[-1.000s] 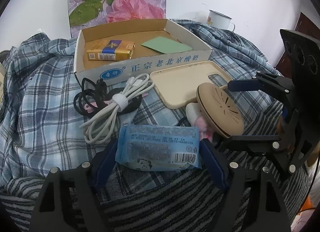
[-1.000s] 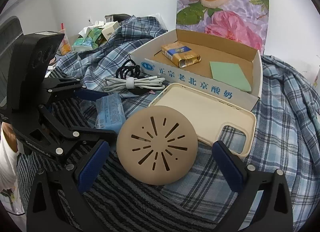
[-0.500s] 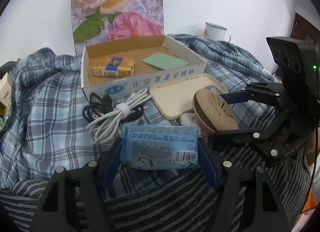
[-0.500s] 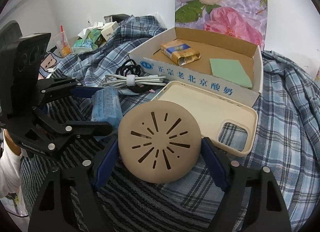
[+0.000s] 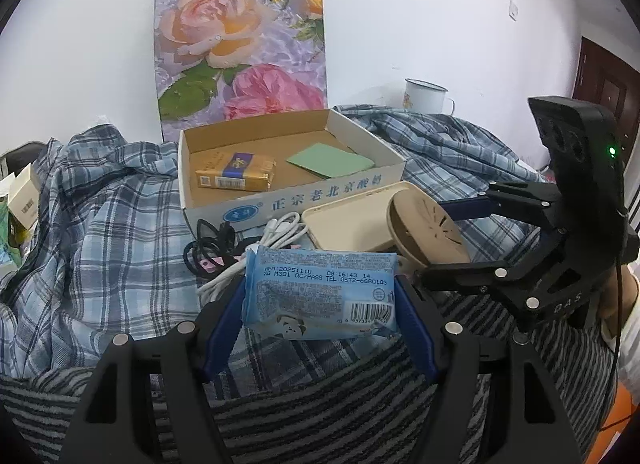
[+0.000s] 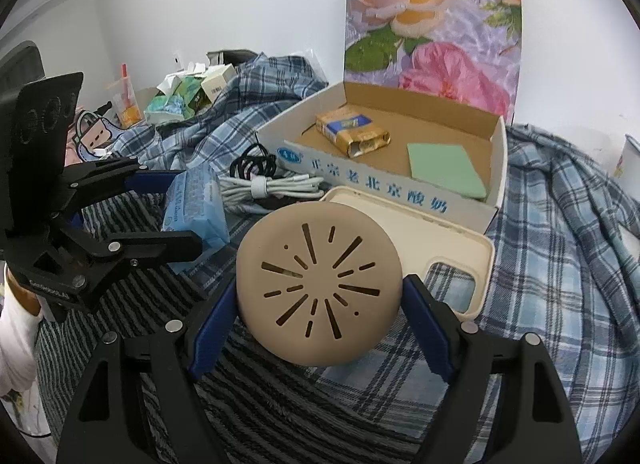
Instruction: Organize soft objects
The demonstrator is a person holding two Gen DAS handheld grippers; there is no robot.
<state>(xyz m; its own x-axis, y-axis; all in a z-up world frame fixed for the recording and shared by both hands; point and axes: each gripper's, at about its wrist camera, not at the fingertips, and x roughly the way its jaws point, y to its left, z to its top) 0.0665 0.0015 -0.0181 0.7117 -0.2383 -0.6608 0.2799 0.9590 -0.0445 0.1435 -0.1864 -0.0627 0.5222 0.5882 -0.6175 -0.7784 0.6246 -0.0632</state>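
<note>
The left tongs (image 5: 320,296) are gripping a blue tissue pack (image 5: 320,288), lifted above the checked cloth (image 5: 100,244), while the right tongs (image 6: 318,304), having just closed, are clasping a tan round pad (image 6: 318,292) near the cardboard box (image 6: 384,179).

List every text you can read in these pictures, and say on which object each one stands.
"MFG:20251110 08:16:43 14" and "XG M301 QC/PASS TEL:0572-6680103": on the blue tissue pack.
"正宗老北京酸奶": on the cardboard box front wall.
"DAS": on the right gripper body.
Too small or blurred: pack's fine print and barcode digits, yellow packet, box's round logo.
</note>
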